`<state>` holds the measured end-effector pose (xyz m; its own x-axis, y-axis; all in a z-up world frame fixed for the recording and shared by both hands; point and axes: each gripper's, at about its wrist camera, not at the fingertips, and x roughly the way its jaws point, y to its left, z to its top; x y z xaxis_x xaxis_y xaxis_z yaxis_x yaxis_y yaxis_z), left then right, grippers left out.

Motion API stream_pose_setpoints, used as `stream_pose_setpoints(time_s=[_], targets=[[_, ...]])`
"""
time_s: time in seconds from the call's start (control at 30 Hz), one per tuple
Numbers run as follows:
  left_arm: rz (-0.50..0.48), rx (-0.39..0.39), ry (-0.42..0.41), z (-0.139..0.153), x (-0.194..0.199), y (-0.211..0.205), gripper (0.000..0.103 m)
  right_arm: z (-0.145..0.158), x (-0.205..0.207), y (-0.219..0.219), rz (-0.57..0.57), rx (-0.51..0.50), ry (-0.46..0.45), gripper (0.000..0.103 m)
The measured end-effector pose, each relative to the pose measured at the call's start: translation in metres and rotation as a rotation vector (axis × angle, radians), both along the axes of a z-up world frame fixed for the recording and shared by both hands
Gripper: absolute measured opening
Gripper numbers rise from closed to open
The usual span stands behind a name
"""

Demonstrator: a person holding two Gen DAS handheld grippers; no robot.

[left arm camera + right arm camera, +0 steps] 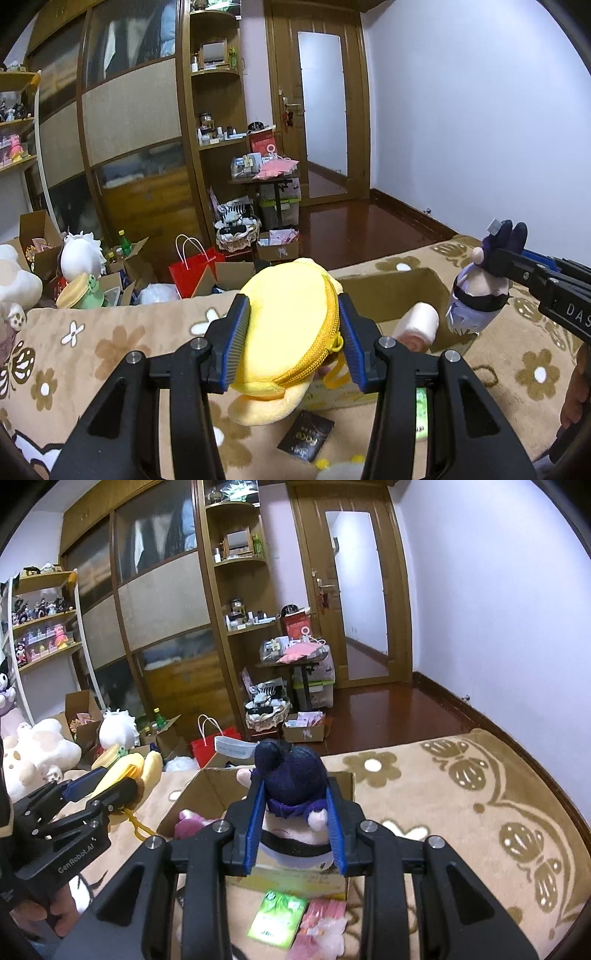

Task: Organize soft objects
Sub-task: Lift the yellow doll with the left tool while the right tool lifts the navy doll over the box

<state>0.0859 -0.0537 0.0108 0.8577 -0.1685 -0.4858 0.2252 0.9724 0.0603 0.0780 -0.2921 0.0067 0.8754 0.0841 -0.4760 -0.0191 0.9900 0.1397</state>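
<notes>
Plush toys ride in both claws above a bed covered by a tan blanket with brown and white flowers (110, 350), on which a dark booklet (306, 435), a green packet (277, 915) and a pink packet (321, 923) lie nearest the cameras. The left claw (291, 339) is clamped on a yellow plush pouch with a zip around its edge (284, 332), blue pads pressing its two flat sides; a yellow loop dangles below. The right claw (295, 827) grips a small plush doll with dark navy hair and a pale, black-banded body (295, 775) across the head and shoulders. Just beyond both, an open brown cardboard box (207, 797) sits on the blanket, holding a rolled pink-and-white cloth (417, 325).

Judging by the task, the box is the likely destination. Doing it well would mean carrying each toy fully past the near rim, clear of the upright flaps, lowering it close to the contents before the pads part, and releasing one side at a time so the two claws do not crowd the opening. The pouch's loop could snag the cardboard edge. Farther off stand cartons, a red paper bag (195, 269), wooden wardrobes and a door.
</notes>
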Motion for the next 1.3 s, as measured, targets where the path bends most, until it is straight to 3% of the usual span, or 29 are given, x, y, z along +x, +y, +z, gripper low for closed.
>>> stream_pose_setpoints(time_s=[0.33, 0.67, 1.3], targets=[[-0.009, 0.008, 0.017, -0.019, 0.017, -0.005, 0.046, -0.017, 0.018, -0.005, -0.011, 0.025, 0.018, 0.033], [-0.031, -0.049, 0.028, -0.029, 0.029, 0.001, 0.047, -0.028, 0.032, 0.0, 0.028, 0.023, 0.018, 0.033], [-0.085, 0.027, 0.049, -0.052, 0.035, -0.021, 0.047, -0.052, 0.051, 0.008, 0.065, 0.019, 0.084, 0.034]])
